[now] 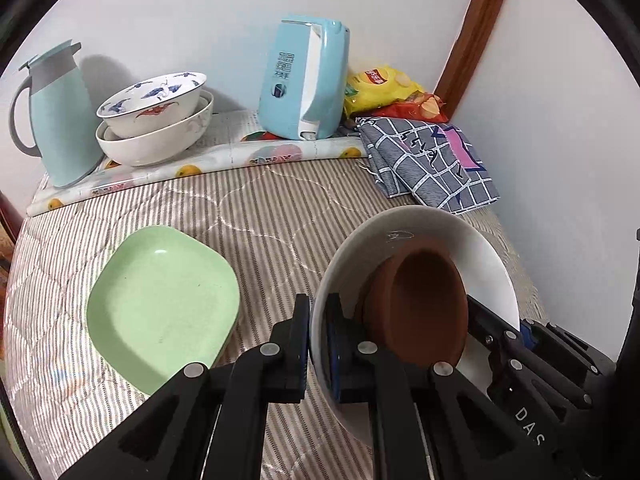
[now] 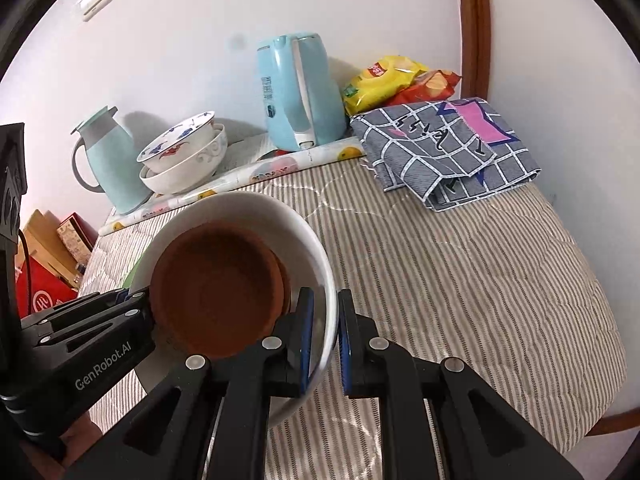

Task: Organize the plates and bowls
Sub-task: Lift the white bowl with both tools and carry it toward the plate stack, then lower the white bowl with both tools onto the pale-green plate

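The round white china bowl with a brown clay dish inside hangs over the striped bed; the left claw pinches its near rim, the flat green plate just left; from the right wrist, the right claw pinches the bowl's other rim.

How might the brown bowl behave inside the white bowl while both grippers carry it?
The brown bowl sits loose and off-centre in the white bowl, so it may slide on the glossy surface if tilted. It looks like unglazed clay, probably brittle. The left gripper and right gripper pinch only the white rim.
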`<action>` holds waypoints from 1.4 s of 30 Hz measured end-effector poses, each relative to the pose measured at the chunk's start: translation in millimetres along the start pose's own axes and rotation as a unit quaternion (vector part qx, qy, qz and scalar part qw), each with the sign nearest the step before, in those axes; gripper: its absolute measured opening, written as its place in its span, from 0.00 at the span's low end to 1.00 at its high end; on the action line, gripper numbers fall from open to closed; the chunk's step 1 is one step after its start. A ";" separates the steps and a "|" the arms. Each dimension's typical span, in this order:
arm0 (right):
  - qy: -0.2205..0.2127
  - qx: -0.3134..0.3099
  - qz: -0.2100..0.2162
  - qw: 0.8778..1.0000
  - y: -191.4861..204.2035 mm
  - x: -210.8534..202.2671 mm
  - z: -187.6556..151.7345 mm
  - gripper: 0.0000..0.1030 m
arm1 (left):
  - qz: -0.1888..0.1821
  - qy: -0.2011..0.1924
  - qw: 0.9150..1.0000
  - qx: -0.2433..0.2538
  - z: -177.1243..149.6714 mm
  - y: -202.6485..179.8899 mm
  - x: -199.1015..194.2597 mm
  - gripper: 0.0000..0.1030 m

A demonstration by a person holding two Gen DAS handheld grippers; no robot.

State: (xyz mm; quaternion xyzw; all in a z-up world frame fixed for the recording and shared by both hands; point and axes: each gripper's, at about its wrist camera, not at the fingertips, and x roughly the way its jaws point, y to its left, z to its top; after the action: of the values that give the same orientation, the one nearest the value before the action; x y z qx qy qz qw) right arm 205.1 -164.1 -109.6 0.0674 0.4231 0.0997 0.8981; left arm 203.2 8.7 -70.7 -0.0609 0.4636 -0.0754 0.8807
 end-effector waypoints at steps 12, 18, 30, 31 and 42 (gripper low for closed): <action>0.000 -0.003 0.005 1.000 18.8 5.0 2.0 0.11 | 0.004 -0.001 1.000 -0.006 4.0 21.6 -3.6 0.08; 0.001 -0.007 0.009 1.000 29.9 9.7 5.2 0.11 | 0.008 -0.001 1.000 -0.009 7.3 33.3 -5.2 0.08; 0.006 -0.018 0.016 1.000 53.6 19.7 10.2 0.11 | 0.015 -0.001 1.000 -0.022 12.0 59.7 -7.2 0.08; 0.007 -0.019 0.017 1.000 56.1 20.6 10.6 0.11 | 0.016 -0.002 1.000 -0.023 12.5 62.3 -7.6 0.08; 0.010 -0.033 0.027 0.999 81.6 29.5 15.7 0.11 | 0.023 -0.005 0.999 -0.039 15.2 91.4 -11.0 0.08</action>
State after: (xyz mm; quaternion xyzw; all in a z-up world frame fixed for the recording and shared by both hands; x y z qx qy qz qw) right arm 225.7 -78.5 -105.0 0.0481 0.4262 0.1381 0.8927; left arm 216.5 101.0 -69.4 -0.0846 0.4635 -0.0371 0.8813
